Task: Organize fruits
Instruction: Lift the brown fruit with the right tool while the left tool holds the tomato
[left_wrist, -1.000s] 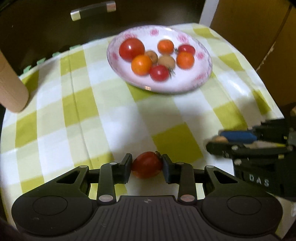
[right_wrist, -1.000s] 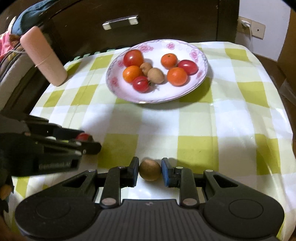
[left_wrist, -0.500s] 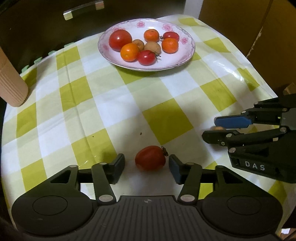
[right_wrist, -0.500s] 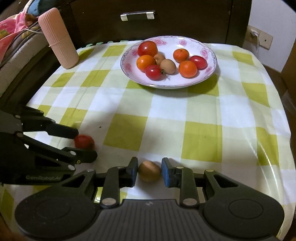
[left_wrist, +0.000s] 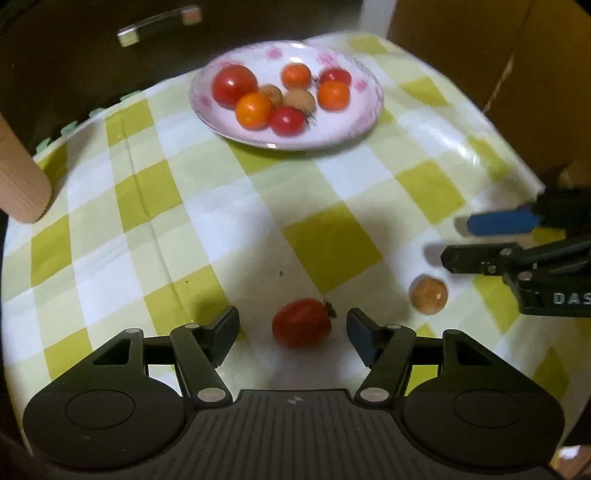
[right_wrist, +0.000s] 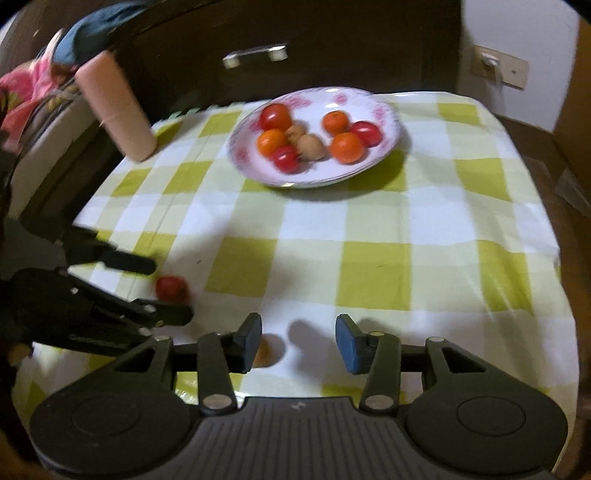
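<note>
Dark wooden cabinet (right_wrist: 332, 55) (metal handle (right_wrist: 255, 55)) behind checked tablecloth (right_wrist: 369, 229); white wall (right_wrist: 517, 37).

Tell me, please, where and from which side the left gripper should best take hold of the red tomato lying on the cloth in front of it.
Probably across its rounded middle. The red tomato lies on its side, stem end toward the right finger, between the opening jaws of the left gripper, untouched. Come steeply from above along the present line, pads on the smooth flanks, shifted slightly off the stem so it is not crushed.

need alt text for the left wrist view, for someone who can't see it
The left gripper, jaws opening, flanks without touching a red tomato lying on a green-and-white checked tablecloth. Beyond sits a floral plate of tomatoes and oranges; at right, a small brown fruit lies beside the right gripper.
</note>
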